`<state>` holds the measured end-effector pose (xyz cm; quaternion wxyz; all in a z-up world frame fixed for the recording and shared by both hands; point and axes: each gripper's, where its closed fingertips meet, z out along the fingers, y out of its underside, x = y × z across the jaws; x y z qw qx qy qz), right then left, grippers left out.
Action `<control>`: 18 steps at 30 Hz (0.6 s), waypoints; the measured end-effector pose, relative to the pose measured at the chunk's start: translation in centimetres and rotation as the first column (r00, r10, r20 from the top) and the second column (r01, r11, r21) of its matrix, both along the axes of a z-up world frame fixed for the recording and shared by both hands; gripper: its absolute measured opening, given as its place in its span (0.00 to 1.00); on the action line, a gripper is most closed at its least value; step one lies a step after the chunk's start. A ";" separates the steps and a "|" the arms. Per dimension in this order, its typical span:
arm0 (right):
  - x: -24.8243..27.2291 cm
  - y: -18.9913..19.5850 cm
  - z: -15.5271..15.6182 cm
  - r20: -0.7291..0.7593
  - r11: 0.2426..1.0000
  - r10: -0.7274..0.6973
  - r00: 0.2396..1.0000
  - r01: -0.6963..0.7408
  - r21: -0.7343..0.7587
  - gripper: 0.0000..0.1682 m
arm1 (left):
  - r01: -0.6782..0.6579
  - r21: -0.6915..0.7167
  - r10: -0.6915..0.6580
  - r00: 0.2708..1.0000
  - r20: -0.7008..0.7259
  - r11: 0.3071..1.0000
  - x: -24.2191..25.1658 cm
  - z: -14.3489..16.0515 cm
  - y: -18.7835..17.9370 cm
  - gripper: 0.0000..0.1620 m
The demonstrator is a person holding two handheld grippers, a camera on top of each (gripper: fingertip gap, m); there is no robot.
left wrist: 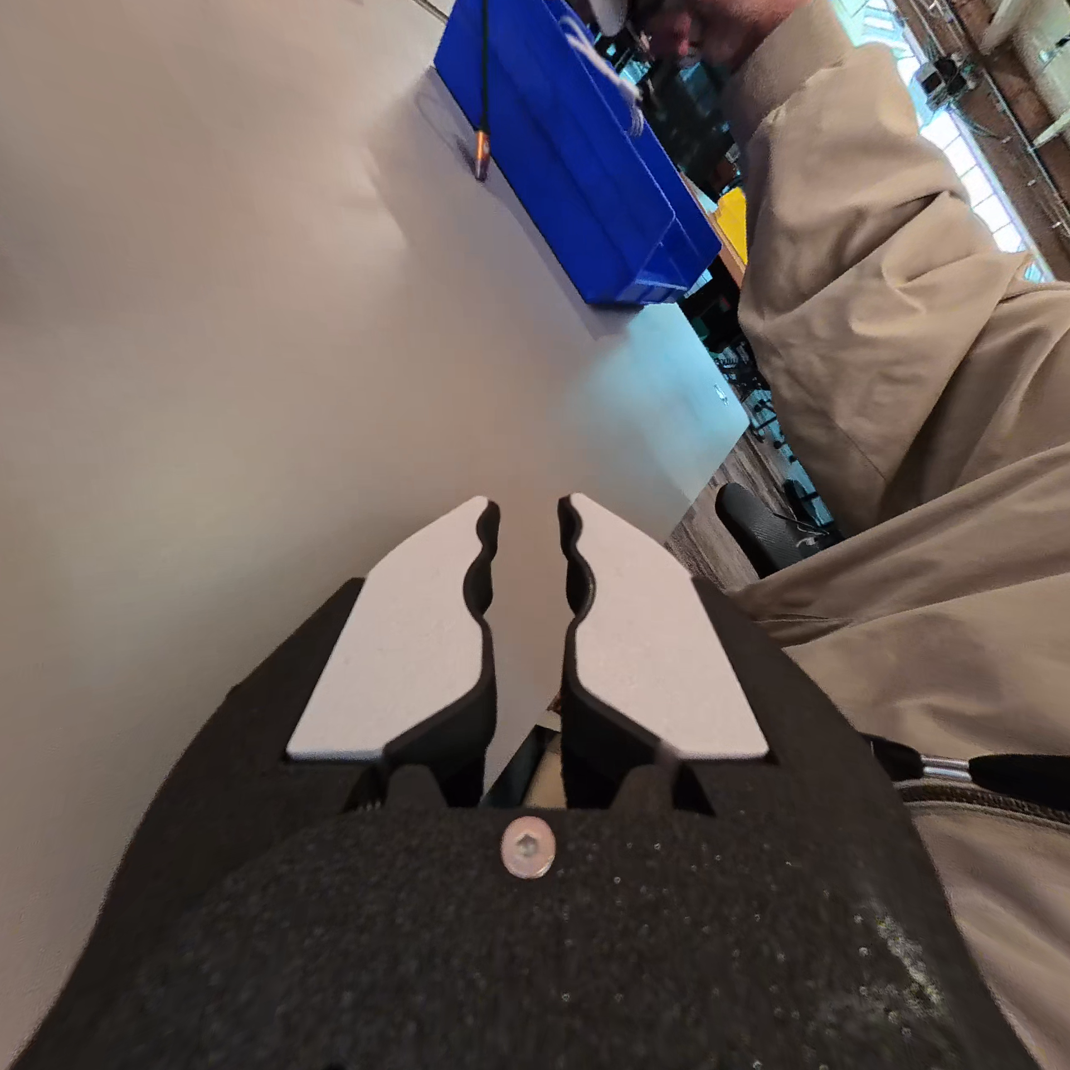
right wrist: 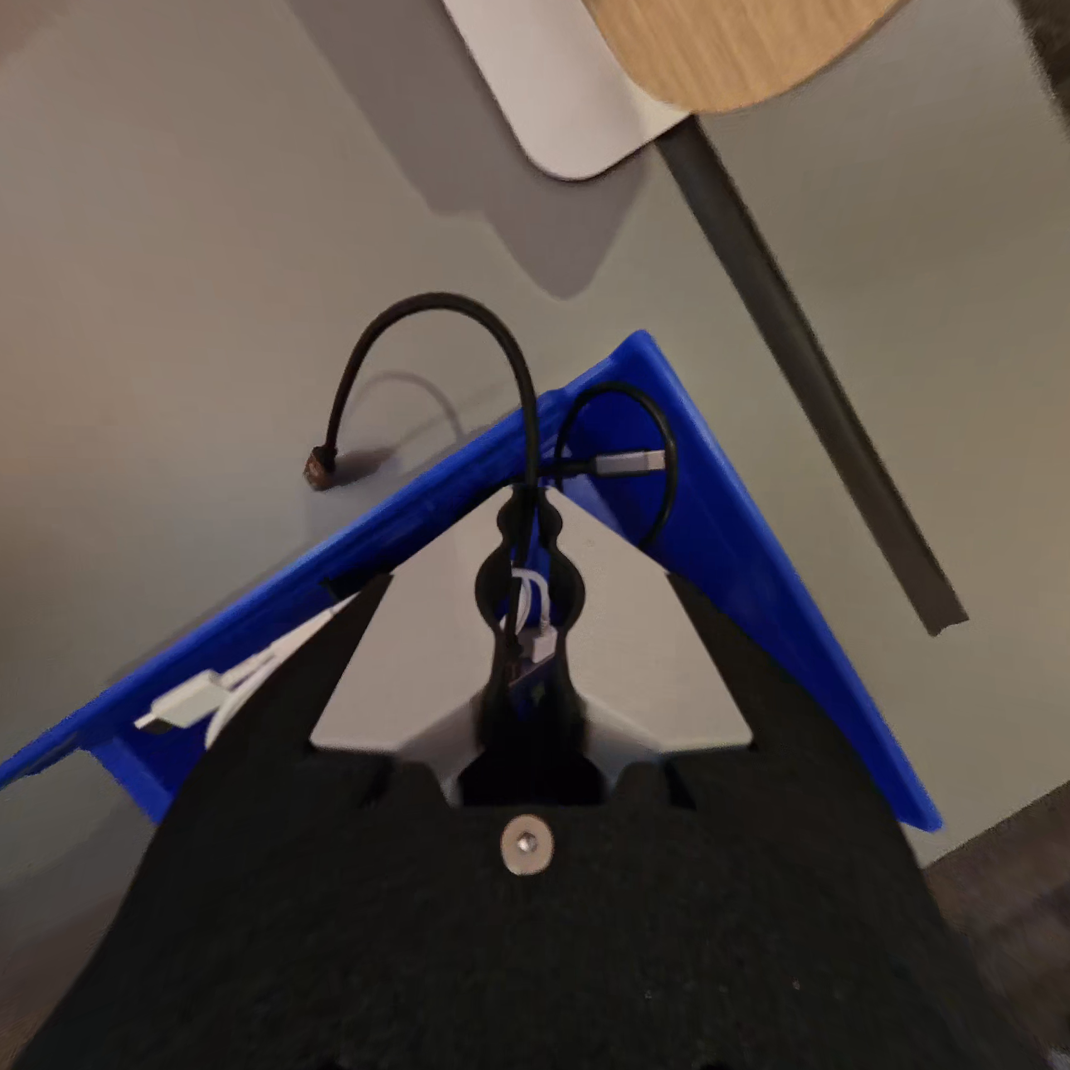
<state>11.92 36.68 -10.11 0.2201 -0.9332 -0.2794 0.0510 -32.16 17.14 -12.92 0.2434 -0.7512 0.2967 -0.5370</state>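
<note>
Right tool [right wrist: 528, 498] pinching black cable [right wrist: 440, 307]

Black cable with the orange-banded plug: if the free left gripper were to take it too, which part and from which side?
Probably the arched stretch just behind the plug, approached from the open table side. There the black cable stands clear of the surface and outside the blue bin. The right gripper already pinches it over the bin; the left gripper is open and empty.
</note>
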 end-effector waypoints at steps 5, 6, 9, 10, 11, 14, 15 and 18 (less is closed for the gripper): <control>2.7 0.4 5.3 -0.128 0.951 0.002 0.992 0.038 0.306 0.01 | 0.004 0.007 -0.003 1.000 -0.012 1.000 -0.2 -0.1 -0.4 0.12; 3.7 -0.1 5.8 -0.163 0.943 -0.008 0.987 0.062 0.327 0.01 | 0.004 0.011 -0.004 1.000 -0.018 1.000 -0.2 -0.2 -0.4 0.12; 6.4 -1.3 7.1 -0.298 0.916 -0.062 0.952 0.173 0.362 0.01 | 0.011 0.007 -0.011 1.000 -0.021 1.000 0.0 -0.3 -0.5 0.12; 7.0 -1.7 7.5 -0.345 0.907 -0.073 0.936 0.206 0.367 0.02 | 0.013 0.005 -0.013 1.000 -0.022 1.000 0.1 -0.4 -0.5 0.12; 7.5 -2.0 7.9 -0.388 0.895 -0.078 0.918 0.236 0.379 0.02 | 0.015 0.005 -0.015 1.000 -0.024 1.000 0.1 -0.4 -0.5 0.12; 9.2 -2.3 8.9 -0.493 0.840 -0.109 0.863 0.345 0.419 0.01 | 0.024 0.011 -0.023 0.999 -0.030 1.000 0.4 -0.5 -0.6 0.12; 9.7 -2.3 9.0 -0.527 0.827 -0.119 0.842 0.377 0.417 0.01 | 0.027 0.011 -0.026 0.999 -0.032 1.000 0.5 -0.5 -0.6 0.12; 10.6 -2.3 8.8 -0.559 0.801 -0.143 0.817 0.427 0.419 0.02 | 0.033 0.018 -0.032 0.999 -0.038 0.999 0.8 -0.5 -0.7 0.12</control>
